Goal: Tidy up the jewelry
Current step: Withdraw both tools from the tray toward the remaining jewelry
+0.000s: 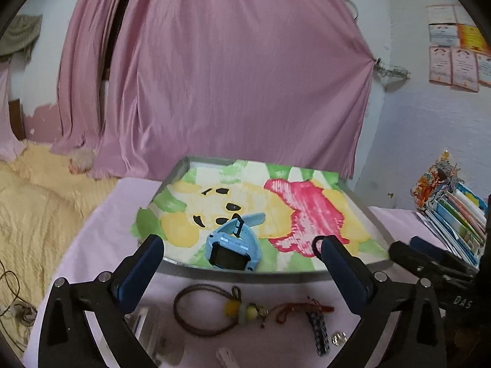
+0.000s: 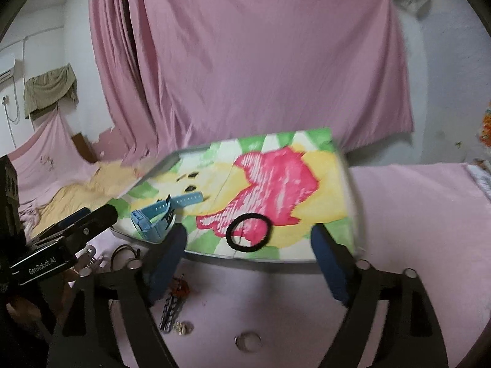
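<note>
Gaping wide, both tools, left [image 1: 239,254] and right [image 2: 248,245], hold nothing (watch [image 1: 234,247] untouched on the tray [image 1: 245,273]).

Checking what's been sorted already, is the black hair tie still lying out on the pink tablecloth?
No, the black hair tie lies inside the tray, on its flowered liner.

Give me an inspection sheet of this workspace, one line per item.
Surface: table under a pink cloth.
Job's things: blue watch and black hair tie lie in the tray on its floral towel; brown cord bracelet, red tassel charm, dark chain bracelet, small rings lie on the cloth before the tray.
Clutter: stacked booklets at the right.
Grippers: left gripper open, empty; right gripper open, empty.
Cables: a cord on the floor at the left.
Surroundings: pink curtain, yellow blanket.
</note>
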The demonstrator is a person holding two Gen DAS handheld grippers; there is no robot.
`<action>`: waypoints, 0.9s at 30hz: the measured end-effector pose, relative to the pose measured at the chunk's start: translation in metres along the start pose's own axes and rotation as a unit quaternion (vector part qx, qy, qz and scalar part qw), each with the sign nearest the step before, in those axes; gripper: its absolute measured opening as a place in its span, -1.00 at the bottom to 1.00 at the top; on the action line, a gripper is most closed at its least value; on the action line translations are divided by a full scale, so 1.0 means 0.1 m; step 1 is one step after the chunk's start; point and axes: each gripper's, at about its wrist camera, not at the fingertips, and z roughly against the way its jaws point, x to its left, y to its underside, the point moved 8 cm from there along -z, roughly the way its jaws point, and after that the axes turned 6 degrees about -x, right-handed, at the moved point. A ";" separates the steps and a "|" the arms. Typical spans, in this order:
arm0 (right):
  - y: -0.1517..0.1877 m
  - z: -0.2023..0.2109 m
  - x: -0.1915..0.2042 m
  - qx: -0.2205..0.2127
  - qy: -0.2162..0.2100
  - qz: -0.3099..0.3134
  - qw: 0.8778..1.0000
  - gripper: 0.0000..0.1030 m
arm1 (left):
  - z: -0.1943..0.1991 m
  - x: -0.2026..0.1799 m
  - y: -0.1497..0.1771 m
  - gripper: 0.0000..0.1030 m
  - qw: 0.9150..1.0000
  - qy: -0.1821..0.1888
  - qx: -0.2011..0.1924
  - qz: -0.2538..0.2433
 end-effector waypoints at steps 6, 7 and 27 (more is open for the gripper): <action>0.02 0.49 -0.06 -0.075 0.024 0.018 0.997 0.85 | 0.33 -0.09 0.05 1.00 0.999 0.006 -0.046 -0.015; 0.03 0.57 -0.07 -0.086 0.024 0.019 0.996 0.89 | 0.39 -0.10 0.07 1.00 0.998 0.007 -0.054 -0.016; 0.42 0.88 -0.30 -0.087 0.039 0.053 0.994 0.95 | 0.52 -0.41 0.50 1.00 0.998 0.015 -0.037 -0.039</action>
